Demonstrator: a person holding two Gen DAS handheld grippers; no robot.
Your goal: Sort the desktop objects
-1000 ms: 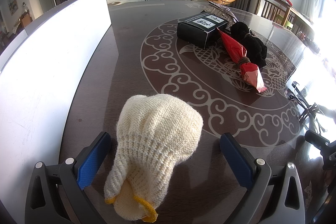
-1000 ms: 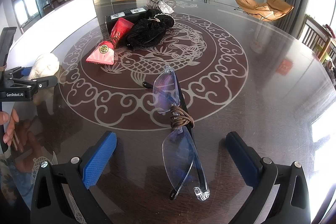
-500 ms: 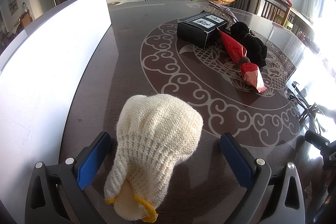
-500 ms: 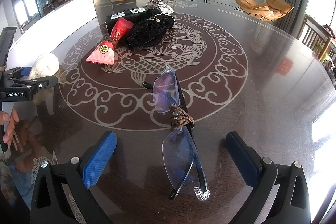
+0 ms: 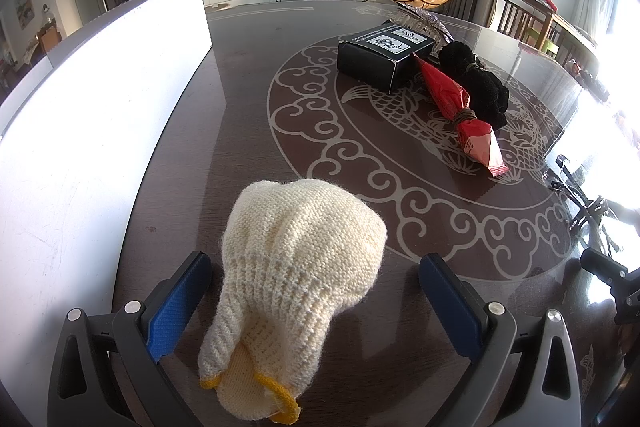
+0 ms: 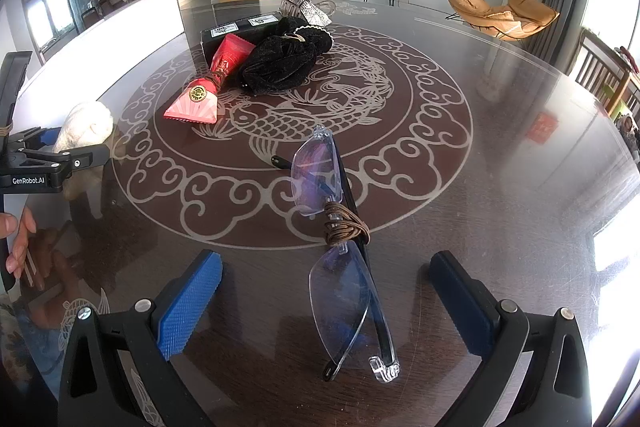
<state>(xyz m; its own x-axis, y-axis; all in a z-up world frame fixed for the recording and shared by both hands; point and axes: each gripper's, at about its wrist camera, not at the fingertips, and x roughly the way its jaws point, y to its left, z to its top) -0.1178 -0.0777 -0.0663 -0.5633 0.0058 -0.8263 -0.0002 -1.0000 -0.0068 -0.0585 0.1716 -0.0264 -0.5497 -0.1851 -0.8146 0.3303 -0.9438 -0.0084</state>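
A cream knitted glove (image 5: pixel 296 267) with a yellow cuff lies on the dark table between the wide-apart blue pads of my left gripper (image 5: pixel 316 291), which is open and not touching it. Folded rimless glasses (image 6: pixel 340 243) tied with a brown cord lie between the spread fingers of my right gripper (image 6: pixel 324 291), also open. In the right wrist view the glove (image 6: pixel 86 127) and left gripper (image 6: pixel 52 157) show at the far left. A red wrapped packet (image 5: pixel 460 107), a black cloth bundle (image 5: pixel 476 83) and a black box (image 5: pixel 380 55) sit farther back.
A tall white board (image 5: pixel 92 107) stands along the table's left side. A silver patterned item (image 6: pixel 304 7) lies behind the box. A person's hand (image 6: pixel 18 247) holds the left gripper's handle. The round table (image 6: pixel 520 155) carries a fish motif; chairs stand beyond it.
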